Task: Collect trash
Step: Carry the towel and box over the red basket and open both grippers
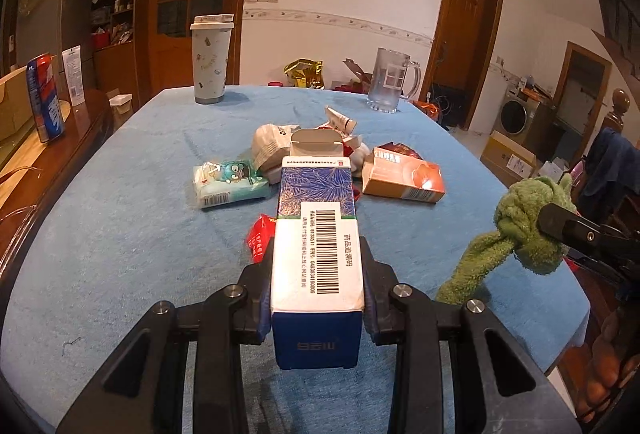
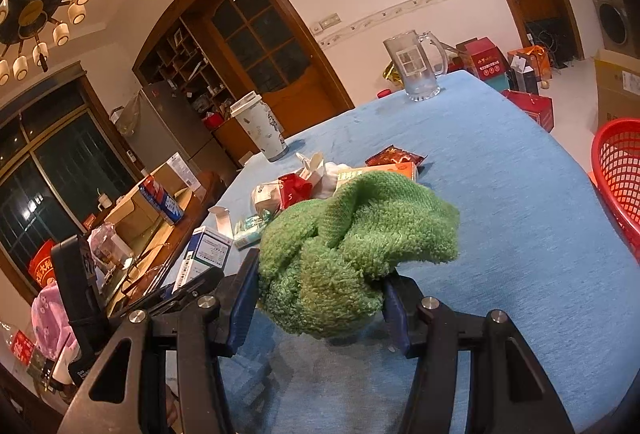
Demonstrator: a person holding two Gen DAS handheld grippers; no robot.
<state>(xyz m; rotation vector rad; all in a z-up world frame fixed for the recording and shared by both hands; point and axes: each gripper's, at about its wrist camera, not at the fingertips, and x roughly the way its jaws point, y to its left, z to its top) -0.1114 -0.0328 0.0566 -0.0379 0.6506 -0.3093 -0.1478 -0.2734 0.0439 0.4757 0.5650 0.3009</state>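
Observation:
My left gripper [image 1: 317, 262] is shut on a long blue and white medicine box [image 1: 316, 234] with a barcode, its far flap open, held above the blue tablecloth [image 1: 120, 234]. The same box [image 2: 204, 258] shows at the left of the right wrist view. My right gripper [image 2: 320, 294] is shut on a bunched green towel [image 2: 352, 238], which also hangs at the right in the left wrist view as the towel [image 1: 516, 234]. Beyond the box lies a trash pile: a tissue pack [image 1: 228, 184], an orange box [image 1: 404, 178], crumpled white wrappers [image 1: 272, 146] and a red scrap [image 1: 260, 240].
A tall white tumbler [image 1: 211, 58] and a glass mug [image 1: 390, 80] stand at the table's far edge. A red mesh basket [image 2: 618, 170] sits off the table's right side. A blue can [image 1: 44, 98] stands on a wooden side table at left.

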